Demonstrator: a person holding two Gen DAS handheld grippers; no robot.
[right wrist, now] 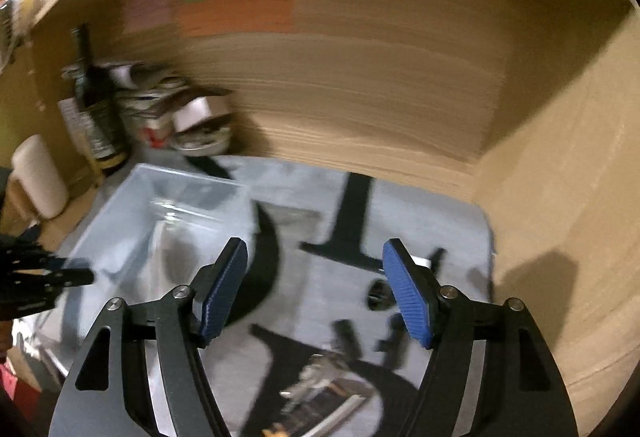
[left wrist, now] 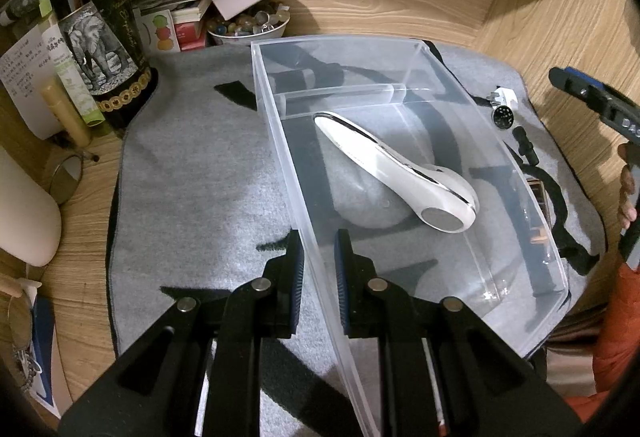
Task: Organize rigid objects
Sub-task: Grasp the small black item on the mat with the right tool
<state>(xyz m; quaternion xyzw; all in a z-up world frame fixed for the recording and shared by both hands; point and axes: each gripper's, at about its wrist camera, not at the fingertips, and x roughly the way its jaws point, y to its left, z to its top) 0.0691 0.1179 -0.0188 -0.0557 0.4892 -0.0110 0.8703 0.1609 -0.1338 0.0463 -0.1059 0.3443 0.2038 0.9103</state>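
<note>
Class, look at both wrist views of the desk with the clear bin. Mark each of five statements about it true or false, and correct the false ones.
1. The left gripper fingers are clamped on the near wall of the clear bin. True.
2. A white handheld device lies inside the bin. True.
3. The right gripper is shut on a small black part. False: its fingers stand apart with nothing between them.
4. The bin sits directly on bare wood. False: it rests on a grey mat with black shapes.
5. The dark bottle with an elephant label lies on its side. False: it stands upright.
</note>
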